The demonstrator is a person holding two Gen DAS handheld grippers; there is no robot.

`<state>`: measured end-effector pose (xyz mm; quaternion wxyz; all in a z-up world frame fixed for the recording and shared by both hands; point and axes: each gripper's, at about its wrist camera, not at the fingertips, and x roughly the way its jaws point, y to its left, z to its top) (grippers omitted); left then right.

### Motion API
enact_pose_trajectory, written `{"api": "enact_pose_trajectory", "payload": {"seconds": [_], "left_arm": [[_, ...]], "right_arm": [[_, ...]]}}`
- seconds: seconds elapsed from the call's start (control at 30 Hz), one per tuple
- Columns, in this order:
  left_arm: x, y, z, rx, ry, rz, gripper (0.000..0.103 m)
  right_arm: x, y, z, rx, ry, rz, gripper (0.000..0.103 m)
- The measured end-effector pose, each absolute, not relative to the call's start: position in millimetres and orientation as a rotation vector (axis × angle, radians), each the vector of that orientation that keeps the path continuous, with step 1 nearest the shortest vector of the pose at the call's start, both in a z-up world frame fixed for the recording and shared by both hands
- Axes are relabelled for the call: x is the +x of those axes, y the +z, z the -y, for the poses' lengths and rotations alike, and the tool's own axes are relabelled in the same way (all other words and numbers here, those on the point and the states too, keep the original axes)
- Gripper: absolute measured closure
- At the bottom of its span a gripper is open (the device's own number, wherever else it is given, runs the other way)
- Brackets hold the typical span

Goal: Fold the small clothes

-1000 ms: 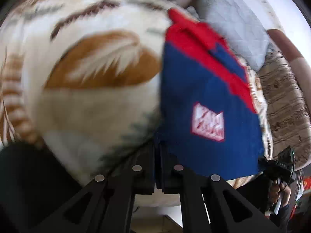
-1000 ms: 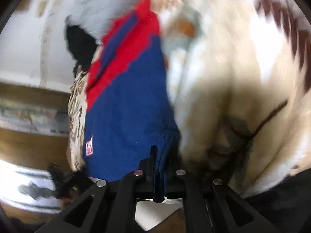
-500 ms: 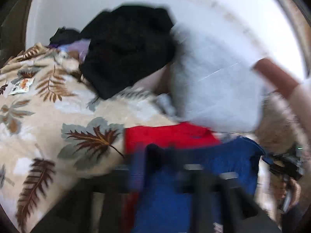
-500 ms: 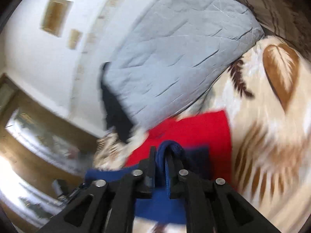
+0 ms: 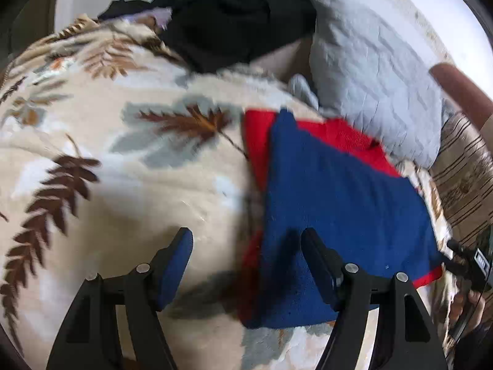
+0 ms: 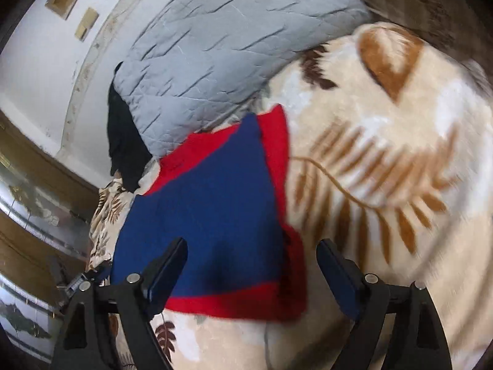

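blue-and-red garment (image 5: 339,203) lying folded on leaf-print blanket (image 5: 129,185) | left claw (image 5: 246,240) and right claw (image 6: 251,251) both gaping, just been opening, gripping nothing | garment's long axis running away from both claws

Each gripper (image 5: 246,240) (image 6: 251,251) is black, angular; blue-padded fingers (image 5: 177,262); round silver screws (image 5: 142,267).

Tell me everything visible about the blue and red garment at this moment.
The blue and red garment looks knitted: a blue panel folded over red edges, with a red hem nearest the right tongs. It lies flat on the leaf-print blanket, beside the grey quilted cushion. Both tongs have just opened and neither grips it.
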<state>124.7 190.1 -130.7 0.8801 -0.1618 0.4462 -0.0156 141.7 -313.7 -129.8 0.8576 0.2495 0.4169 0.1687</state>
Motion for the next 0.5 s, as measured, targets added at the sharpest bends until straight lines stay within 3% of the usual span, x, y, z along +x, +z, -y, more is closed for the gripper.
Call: {"api": "enact_pose_trajectory", "payload": {"seconds": [0.07,0.13,0.17,0.2,0.23,0.27,0.37,0.5], "left_arm": [[130.8,-142.1,-178.0,-0.316,-0.037,-0.979,0.029],[135.3,-142.0,-162.6,-0.209,-0.011,-0.983,0.034],[139.3,-142.7,-157.4,-0.172,-0.004,-1.006,0.06],[145.1,-142.4,-154.1,-0.177,-0.025,-1.032,0.073],[150.4,-140.5,-152.9,-0.188,-0.018,-1.058,0.078],[155.4,-136.7,-151.6,-0.195,-0.006,-1.077,0.084],[152.9,-113.6,-151.5,-0.212,0.003,-1.067,0.09],[115.8,-63.4,-147.1,-0.22,-0.044,-0.981,0.092]], "right_arm": [[154.2,-133.7,303.0,0.469,0.353,-0.922,0.016],[168.6,-149.5,285.9,0.431,0.376,-1.011,0.027],[169.6,-150.9,279.4,0.38,0.342,-1.024,0.036],[171.9,-150.1,276.5,0.358,0.326,-1.041,0.063],[176.2,-150.2,275.6,0.37,0.331,-1.077,0.076],[179.6,-150.0,276.0,0.395,0.338,-1.102,0.079],[185.0,-134.2,263.7,0.326,0.326,-1.138,0.084],[169.0,-79.5,266.0,0.354,0.38,-1.065,0.086]]}}
